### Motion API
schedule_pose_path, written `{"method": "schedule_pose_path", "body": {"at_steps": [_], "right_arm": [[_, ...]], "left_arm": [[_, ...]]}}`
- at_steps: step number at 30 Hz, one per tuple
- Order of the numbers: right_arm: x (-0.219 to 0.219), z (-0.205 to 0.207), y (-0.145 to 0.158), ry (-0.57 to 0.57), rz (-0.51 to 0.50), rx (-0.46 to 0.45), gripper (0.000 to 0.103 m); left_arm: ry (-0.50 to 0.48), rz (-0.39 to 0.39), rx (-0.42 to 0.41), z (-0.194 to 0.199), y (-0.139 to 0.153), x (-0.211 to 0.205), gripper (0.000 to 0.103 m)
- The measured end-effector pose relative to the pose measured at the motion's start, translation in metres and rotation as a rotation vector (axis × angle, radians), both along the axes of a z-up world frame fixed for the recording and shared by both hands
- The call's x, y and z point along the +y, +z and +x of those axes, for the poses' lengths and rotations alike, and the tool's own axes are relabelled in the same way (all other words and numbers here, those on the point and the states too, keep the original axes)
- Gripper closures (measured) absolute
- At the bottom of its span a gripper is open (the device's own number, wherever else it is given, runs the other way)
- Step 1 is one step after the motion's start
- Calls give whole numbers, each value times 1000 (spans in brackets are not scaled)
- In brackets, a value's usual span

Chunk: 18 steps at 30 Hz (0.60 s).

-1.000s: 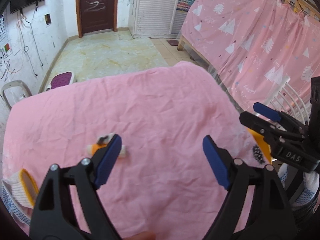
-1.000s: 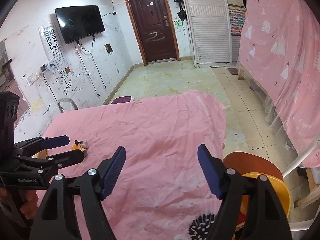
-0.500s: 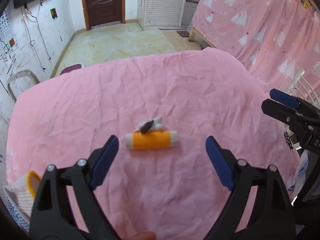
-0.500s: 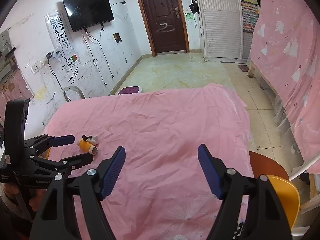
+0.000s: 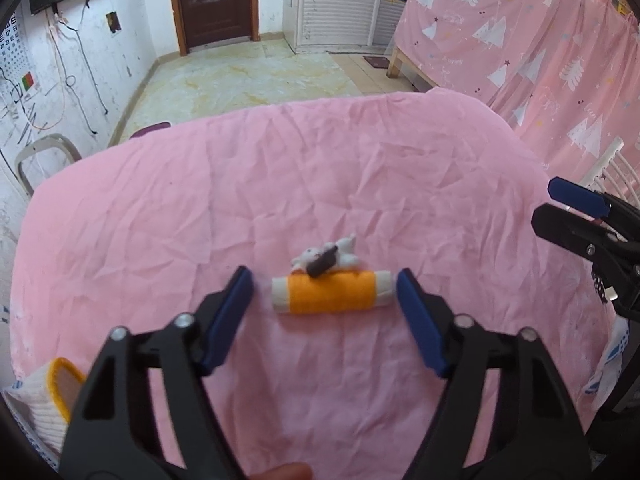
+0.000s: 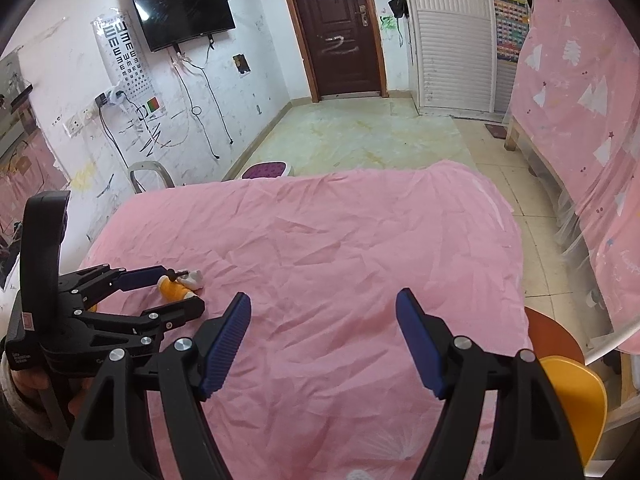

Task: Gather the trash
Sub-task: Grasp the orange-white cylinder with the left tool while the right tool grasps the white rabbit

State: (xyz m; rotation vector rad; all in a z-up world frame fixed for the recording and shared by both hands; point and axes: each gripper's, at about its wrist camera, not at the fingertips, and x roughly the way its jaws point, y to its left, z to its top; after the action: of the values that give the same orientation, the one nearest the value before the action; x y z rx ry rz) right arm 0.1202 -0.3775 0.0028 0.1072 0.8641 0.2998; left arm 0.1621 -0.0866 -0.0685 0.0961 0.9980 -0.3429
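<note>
An orange thread spool [image 5: 331,293] with white ends lies on its side on the pink tablecloth [image 5: 360,184]. A crumpled white scrap with a dark bit [image 5: 326,260] touches its far side. My left gripper [image 5: 323,278] straddles the spool end to end and its jaws are closing. The right pad is almost at the spool's end, and the left pad stands a small gap off. In the right wrist view the spool [image 6: 173,288] sits between the left gripper's fingers [image 6: 182,289]. My right gripper [image 6: 323,300] is open over bare cloth, nothing between its fingers.
A white knitted glove with an orange cuff [image 5: 48,396] lies at the cloth's near left edge. An orange chair [image 6: 572,392] stands off the table's right side. A pink curtain [image 6: 580,100] hangs at the right. A grey stool [image 6: 150,174] and a purple stool [image 6: 266,170] stand beyond the far edge.
The left gripper swung left and sank, bringing the spool from beside its left finger to between both, then narrowed its jaws. The right gripper shifted a little and stayed open.
</note>
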Motion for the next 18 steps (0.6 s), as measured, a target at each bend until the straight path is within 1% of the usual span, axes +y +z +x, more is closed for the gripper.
{"method": "schedule_pose_path", "body": {"at_steps": [1, 2, 3, 10, 14, 18], "right_arm": [[1, 0, 0, 2, 0, 1, 38], [2, 0, 0, 5, -1, 1, 38], [4, 0, 0, 9, -1, 1, 37], [20, -1, 5, 58, 17, 3, 37], [38, 2, 5, 102, 24, 12, 37], [60, 6, 4, 152, 5, 18, 38]], "left_arm": [[0, -1, -1, 0, 0, 1, 41], [0, -2, -3, -1, 1, 2, 46], [-1, -3, -3, -2, 1, 2, 47], [7, -34, 6, -13, 6, 16, 47], [27, -47, -15, -24, 14, 32, 47], [56, -56, -29, -32, 20, 47, 47]]}}
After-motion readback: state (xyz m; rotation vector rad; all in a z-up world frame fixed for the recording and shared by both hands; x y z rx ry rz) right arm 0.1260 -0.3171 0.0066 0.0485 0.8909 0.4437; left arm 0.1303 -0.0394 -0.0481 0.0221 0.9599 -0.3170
